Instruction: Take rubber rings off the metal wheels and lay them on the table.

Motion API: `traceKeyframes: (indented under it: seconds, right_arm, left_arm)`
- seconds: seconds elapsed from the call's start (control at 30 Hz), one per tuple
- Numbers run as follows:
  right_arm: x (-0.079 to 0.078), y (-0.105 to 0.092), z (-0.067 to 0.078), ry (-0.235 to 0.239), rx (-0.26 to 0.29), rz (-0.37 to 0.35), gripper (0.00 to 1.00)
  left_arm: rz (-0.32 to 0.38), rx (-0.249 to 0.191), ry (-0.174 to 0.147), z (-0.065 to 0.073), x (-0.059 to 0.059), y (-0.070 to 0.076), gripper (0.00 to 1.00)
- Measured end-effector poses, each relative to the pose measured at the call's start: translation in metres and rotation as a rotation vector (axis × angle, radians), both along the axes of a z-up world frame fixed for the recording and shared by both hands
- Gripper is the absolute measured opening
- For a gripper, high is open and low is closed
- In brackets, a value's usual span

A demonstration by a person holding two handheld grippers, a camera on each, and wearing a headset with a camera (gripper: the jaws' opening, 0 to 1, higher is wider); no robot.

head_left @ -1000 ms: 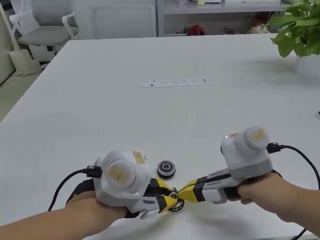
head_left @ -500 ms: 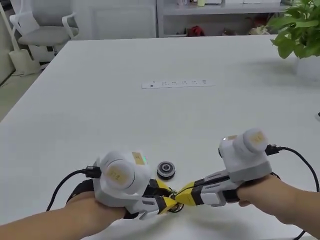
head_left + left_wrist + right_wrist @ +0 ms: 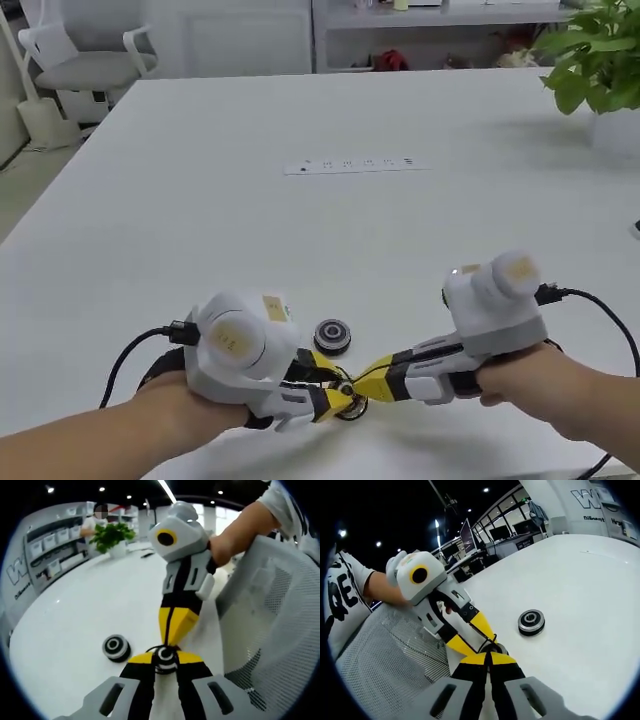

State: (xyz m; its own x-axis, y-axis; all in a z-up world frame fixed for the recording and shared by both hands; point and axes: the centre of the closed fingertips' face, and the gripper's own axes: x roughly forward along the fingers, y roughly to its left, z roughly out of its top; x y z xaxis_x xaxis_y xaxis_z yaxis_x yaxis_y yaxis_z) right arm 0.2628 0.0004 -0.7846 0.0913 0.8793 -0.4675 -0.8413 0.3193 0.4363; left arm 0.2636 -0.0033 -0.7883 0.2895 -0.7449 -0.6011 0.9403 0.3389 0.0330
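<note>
Near the table's front edge my two grippers meet tip to tip over a small metal wheel (image 3: 346, 401) with a black rubber ring. My left gripper (image 3: 334, 396) is shut on that wheel (image 3: 165, 659). From the other side my right gripper (image 3: 360, 385) is shut on its thin black rubber ring (image 3: 493, 648), its yellow tips (image 3: 174, 636) pressed against the wheel's rim. A second wheel (image 3: 332, 336) with its black ring on lies flat on the white table (image 3: 300, 240) just beyond the tips, also seen as the second wheel (image 3: 116, 647) and the second wheel (image 3: 531, 621).
A white power strip (image 3: 348, 166) lies mid-table. A potted plant (image 3: 595, 60) stands at the far right, a white chair (image 3: 85, 60) beyond the far left corner. A mesh chair back (image 3: 270, 620) is close behind the hands. Cables trail from both grippers.
My left gripper has tilted and shifted slightly right and up with the wheel. The right gripper stays almost still, and the loose wheel has not moved.
</note>
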Motion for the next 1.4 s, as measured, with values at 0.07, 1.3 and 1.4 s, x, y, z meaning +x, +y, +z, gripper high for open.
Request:
traceKeyframes:
  seconds: [0.07, 1.3, 1.4]
  right_arm:
    - [0.001, 0.0, 0.003, 0.003, 0.009, -0.005, 0.0]
    - [0.006, 0.018, 0.035, 0.018, 0.069, 0.011, 0.0]
    - [0.007, 0.024, 0.037, 0.023, 0.076, 0.015, 0.0]
  left_arm:
    - [0.011, -0.02, 0.01, 0.007, 0.0, 0.001, 0.18]
    - [0.095, -0.139, -0.003, 0.055, 0.001, 0.057, 0.55]
    - [0.101, -0.14, -0.008, 0.056, 0.002, 0.062, 0.59]
